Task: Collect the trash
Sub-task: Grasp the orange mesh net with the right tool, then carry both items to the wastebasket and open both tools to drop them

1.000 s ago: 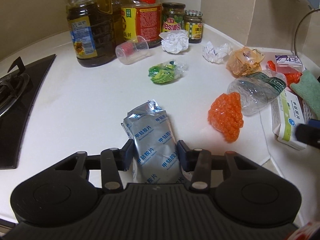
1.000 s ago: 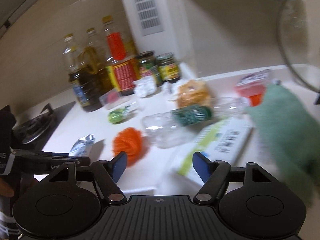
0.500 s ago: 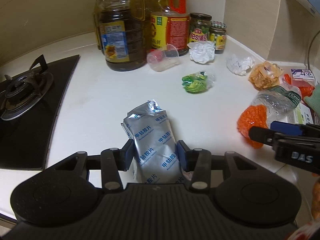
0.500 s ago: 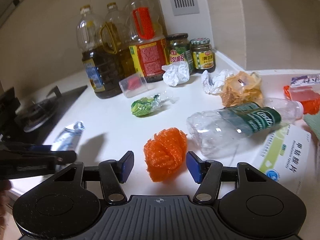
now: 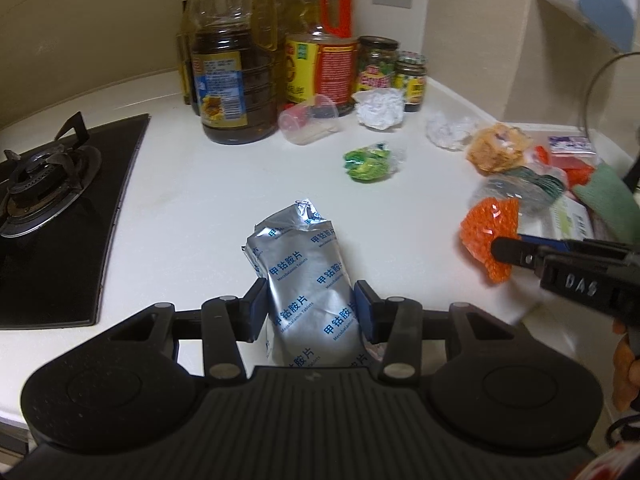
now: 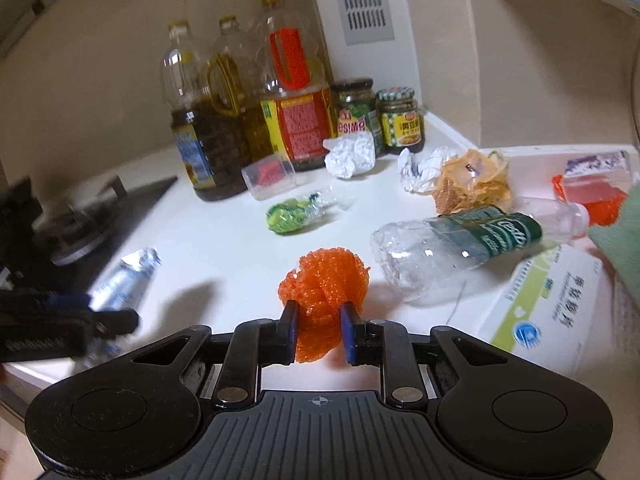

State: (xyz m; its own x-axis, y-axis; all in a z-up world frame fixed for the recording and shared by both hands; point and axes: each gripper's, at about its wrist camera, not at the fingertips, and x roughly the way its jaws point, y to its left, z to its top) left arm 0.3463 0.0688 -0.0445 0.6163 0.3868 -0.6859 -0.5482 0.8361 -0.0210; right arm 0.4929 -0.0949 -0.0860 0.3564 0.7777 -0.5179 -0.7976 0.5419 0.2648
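My left gripper [image 5: 310, 310] is shut on a silver foil tablet pouch [image 5: 304, 276] with blue print, held above the white counter [image 5: 200, 200]. My right gripper [image 6: 319, 330] is shut on an orange mesh ball [image 6: 324, 284], which also shows in the left wrist view [image 5: 486, 236]. Other trash lies on the counter: a green wrapper [image 6: 294, 212], a crushed clear bottle [image 6: 460, 244], a white paper wad [image 6: 350, 156], a crumpled clear wrapper [image 6: 420, 168] and an orange-brown wrapper [image 6: 472, 184].
Oil bottles [image 5: 232, 80] and jars [image 5: 378, 64] stand at the back by the wall. A tipped clear cup [image 5: 308, 120] lies before them. A gas hob [image 5: 48, 184] is at the left. A white box [image 6: 548, 308], green cloth [image 6: 624, 240] and red packets [image 6: 592, 188] lie at the right.
My right gripper has moved in over the orange mesh ball and closed on it. My left gripper has kept its hold on the foil pouch and lifted back a little.
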